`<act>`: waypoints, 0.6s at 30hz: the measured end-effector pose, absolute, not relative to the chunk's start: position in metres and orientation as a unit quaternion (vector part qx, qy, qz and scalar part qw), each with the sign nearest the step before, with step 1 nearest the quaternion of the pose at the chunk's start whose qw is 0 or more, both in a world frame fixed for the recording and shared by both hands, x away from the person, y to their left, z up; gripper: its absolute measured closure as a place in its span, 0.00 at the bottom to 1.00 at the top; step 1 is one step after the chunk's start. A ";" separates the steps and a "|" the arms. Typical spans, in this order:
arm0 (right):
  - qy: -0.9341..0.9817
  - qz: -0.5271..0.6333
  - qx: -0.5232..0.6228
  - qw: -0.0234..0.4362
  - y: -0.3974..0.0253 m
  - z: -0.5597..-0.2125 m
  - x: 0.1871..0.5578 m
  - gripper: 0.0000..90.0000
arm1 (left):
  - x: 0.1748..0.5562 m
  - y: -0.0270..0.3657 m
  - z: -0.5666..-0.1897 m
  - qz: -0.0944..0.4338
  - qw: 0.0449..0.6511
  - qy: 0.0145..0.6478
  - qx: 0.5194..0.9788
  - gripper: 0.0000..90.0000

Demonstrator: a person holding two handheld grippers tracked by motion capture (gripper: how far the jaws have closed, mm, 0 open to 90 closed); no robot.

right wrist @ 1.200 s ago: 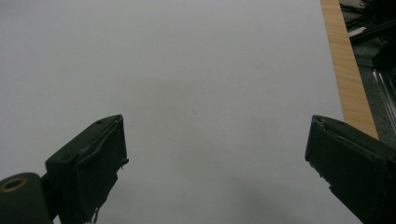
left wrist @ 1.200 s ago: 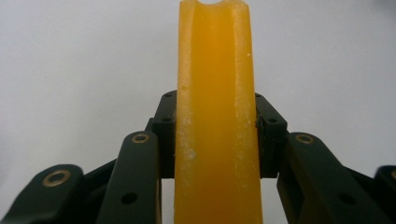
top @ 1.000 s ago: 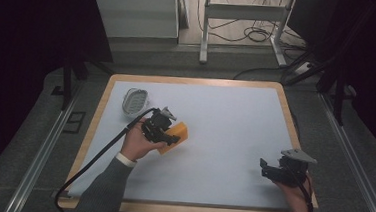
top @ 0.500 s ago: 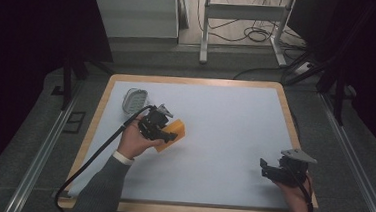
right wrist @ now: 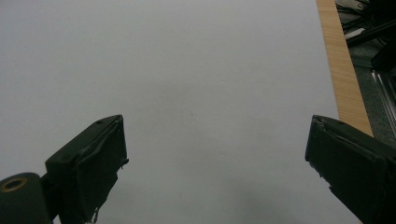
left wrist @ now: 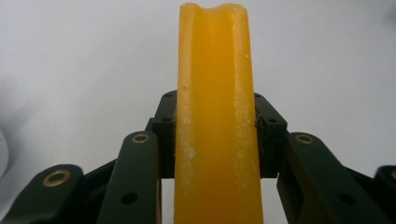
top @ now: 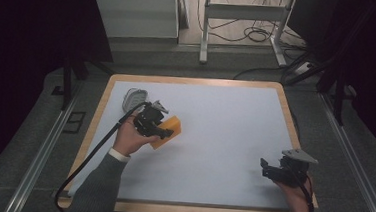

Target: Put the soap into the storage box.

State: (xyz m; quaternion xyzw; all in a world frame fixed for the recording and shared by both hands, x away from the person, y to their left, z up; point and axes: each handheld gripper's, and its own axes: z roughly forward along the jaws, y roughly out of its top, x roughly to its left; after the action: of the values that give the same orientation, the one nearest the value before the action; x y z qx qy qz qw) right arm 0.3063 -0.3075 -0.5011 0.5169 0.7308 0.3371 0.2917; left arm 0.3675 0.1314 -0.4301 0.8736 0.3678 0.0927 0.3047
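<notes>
**Your left gripper has carried the orange sponge back toward the grey object at the table's far-left corner.**

High view: your left gripper [top: 160, 129] pinches the orange sponge [top: 170, 131] at about ten o'clock on the white table [top: 224, 128]. Over the last second hand and sponge have drifted up and left, ending close to the grey mesh-like object [top: 134, 98] at eleven o'clock, so the move looks like a carry toward it rather than a release. Your right gripper [top: 270, 171] rests at four o'clock, unmoved.
Left gripper view: the sponge [left wrist: 215, 116] stands on edge, squeezed between both jaws.
Right gripper view: your right gripper [right wrist: 219, 163] has its jaws spread wide over bare table, holding nothing.
</notes>
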 end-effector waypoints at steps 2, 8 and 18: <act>0.730 0.337 0.518 0.292 -0.308 -0.501 0.306 0.06 | 0.368 0.133 -0.429 0.093 0.306 0.370 0.872 0.68; 0.730 0.338 0.517 0.292 -0.308 -0.501 0.306 0.06 | 0.370 0.139 -0.426 0.095 0.309 0.373 0.870 0.68; 0.730 0.338 0.517 0.292 -0.308 -0.501 0.306 0.06 | 0.376 0.147 -0.419 0.103 0.312 0.383 0.864 0.68</act>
State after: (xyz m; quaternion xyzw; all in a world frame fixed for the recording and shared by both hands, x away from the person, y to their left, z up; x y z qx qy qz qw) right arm 0.3061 -0.3079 -0.5006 0.5171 0.7303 0.3378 0.2919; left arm 0.3756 0.1471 -0.4190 0.8635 0.3825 0.1028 0.3122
